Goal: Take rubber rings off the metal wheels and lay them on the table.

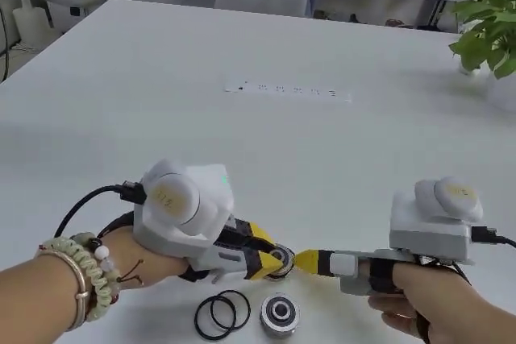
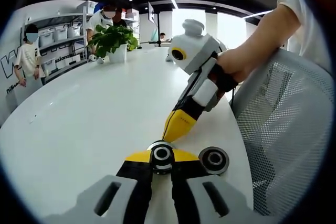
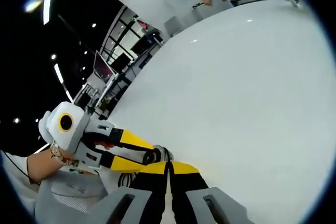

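Observation:
My left gripper [image 1: 272, 263] is shut on a small metal wheel [image 1: 281, 259], held just above the table near its front edge. In the left gripper view the wheel [image 2: 161, 154] sits between the yellow jaw tips of the left gripper [image 2: 161, 159]. My right gripper [image 1: 304, 261] comes in from the right, jaws shut, its yellow tip against the wheel's rim. In the right gripper view the right gripper [image 3: 168, 165] meets the wheel [image 3: 160, 155]; whether it pinches a ring I cannot tell. Two black rubber rings [image 1: 222, 313] lie on the table beside a second wheel [image 1: 280, 314].
The white table [image 1: 258, 142] stretches far ahead, with a white power strip [image 1: 289, 90] at its middle. A potted plant [image 1: 488, 34] stands at the far right. The second wheel [image 2: 214, 159] lies right of my left jaws. A mesh chair [image 2: 286, 129] is close behind.

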